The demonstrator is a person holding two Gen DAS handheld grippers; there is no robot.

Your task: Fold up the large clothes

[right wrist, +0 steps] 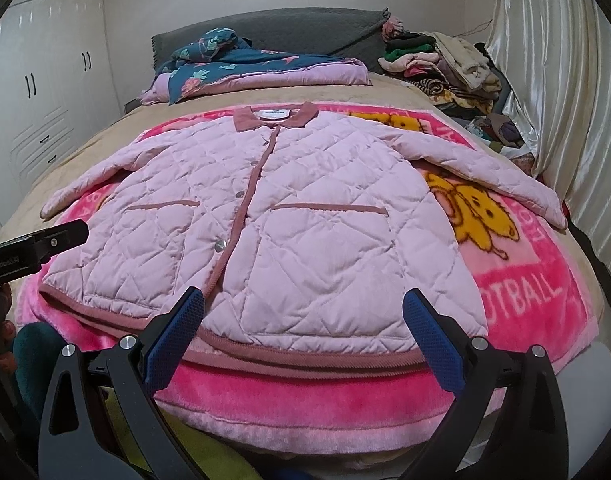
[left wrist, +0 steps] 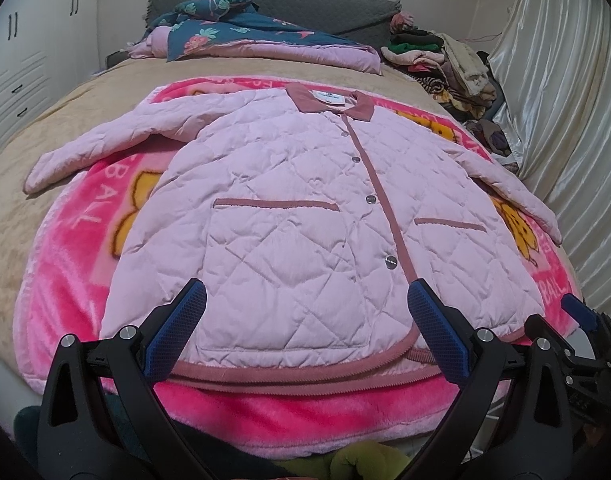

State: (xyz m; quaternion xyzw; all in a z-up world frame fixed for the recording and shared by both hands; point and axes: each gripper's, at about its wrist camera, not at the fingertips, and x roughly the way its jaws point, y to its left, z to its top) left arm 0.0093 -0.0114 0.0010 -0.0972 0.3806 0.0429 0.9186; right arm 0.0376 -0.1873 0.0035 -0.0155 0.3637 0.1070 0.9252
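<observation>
Both claws were wide open and empty here, left gripper (left wrist: 305,320) and right gripper (right wrist: 301,320) hanging just short of the hem of the pink quilted jacket (left wrist: 305,208), which lay flat, buttoned, sleeves spread, straight ahead of the fingers on the pink fleece blanket (right wrist: 525,280). My worry: pinching at the hem could've grabbed the fuzzy blanket too, since the two sat touching. The puffy quilting probably would've sprung back open after a fold.
</observation>
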